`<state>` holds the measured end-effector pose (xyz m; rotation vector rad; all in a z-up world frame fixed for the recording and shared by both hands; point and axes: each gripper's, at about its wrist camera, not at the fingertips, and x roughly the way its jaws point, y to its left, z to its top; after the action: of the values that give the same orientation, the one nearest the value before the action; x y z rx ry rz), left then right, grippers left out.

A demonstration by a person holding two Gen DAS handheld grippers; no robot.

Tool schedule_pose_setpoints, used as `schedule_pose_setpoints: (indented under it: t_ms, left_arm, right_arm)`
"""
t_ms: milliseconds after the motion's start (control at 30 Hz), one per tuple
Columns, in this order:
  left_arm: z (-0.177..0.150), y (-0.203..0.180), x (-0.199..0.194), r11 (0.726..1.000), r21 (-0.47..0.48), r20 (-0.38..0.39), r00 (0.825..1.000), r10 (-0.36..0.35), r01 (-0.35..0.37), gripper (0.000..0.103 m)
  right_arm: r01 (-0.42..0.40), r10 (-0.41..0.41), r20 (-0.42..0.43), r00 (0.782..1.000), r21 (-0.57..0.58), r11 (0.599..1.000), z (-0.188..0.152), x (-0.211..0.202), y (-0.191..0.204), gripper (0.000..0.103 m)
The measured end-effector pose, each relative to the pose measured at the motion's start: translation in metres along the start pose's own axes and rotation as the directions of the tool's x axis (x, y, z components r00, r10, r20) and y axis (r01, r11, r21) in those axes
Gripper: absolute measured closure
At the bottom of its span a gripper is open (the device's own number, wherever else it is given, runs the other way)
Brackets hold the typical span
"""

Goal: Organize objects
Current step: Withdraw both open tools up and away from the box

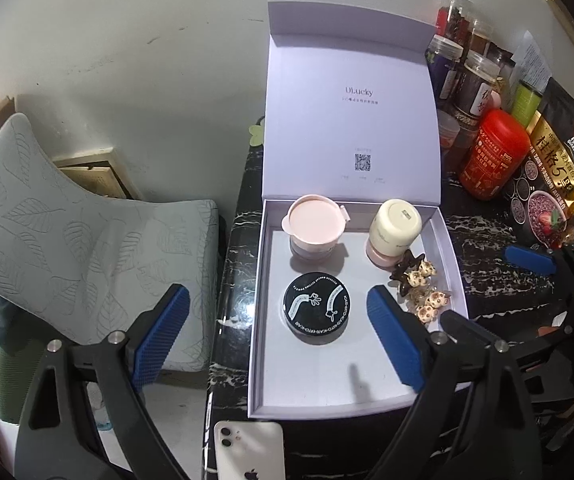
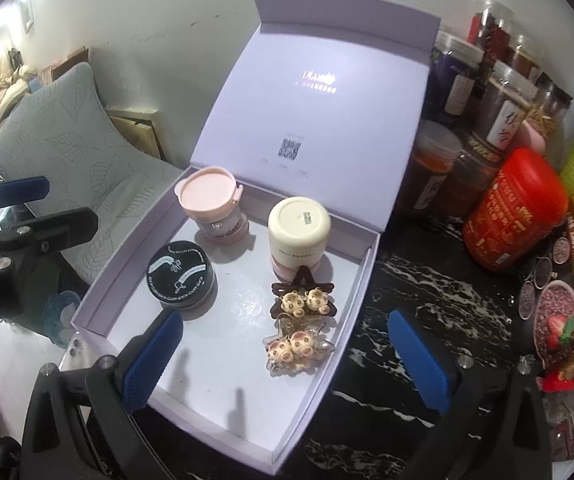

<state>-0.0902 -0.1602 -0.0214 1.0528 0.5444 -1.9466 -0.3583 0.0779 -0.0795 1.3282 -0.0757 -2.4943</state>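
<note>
An open lavender gift box (image 1: 261, 320) (image 2: 99, 312) lies on a black marble table, lid upright. In it stand a pink-lidded jar (image 1: 314, 227) (image 2: 212, 204), a cream jar (image 1: 394, 229) (image 2: 298, 232), a black round tin (image 1: 316, 307) (image 2: 181, 274) and two star hair clips with bear charms (image 1: 421, 286) (image 2: 301, 320). My left gripper (image 1: 277, 320) is open and empty above the box's near left part. My right gripper (image 2: 287, 346) is open and empty over the box's near right edge; it also shows in the left wrist view (image 1: 531, 258).
Jars and tins (image 1: 491, 152) (image 2: 515, 208) and a cereal bag (image 1: 555, 184) crowd the table right of the box. A white phone (image 1: 249, 450) lies at the near table edge. A grey leaf-patterned cushion (image 1: 67, 236) (image 2: 67, 140) sits left of the table.
</note>
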Motion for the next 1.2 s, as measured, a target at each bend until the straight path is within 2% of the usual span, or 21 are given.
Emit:
schedule_pose_setpoints:
  t_ms: [433,633,1200]
  left_arm:
    - [-0.017,-0.011,-0.056,1.000,0.021,0.004,1.000,-0.003,0.003,0.012]
    - [-0.027,-0.013,-0.074,0.999,-0.013,-0.005,1.000,-0.030,0.030,0.012]
    - [-0.055,-0.031,-0.130,0.999,-0.001,-0.005,0.999,-0.048,0.048,0.012]
  right_arm:
    - [0.011,-0.011,0.038,0.999,-0.014,1.000,-0.009,-0.067,0.004,0.000]
    - [0.040,-0.039,0.066,0.997,-0.008,0.999,-0.015,-0.102,0.005,0.000]
    - [0.030,-0.028,0.079,0.996,-0.014,0.999,-0.051,-0.169,0.010,0.000]
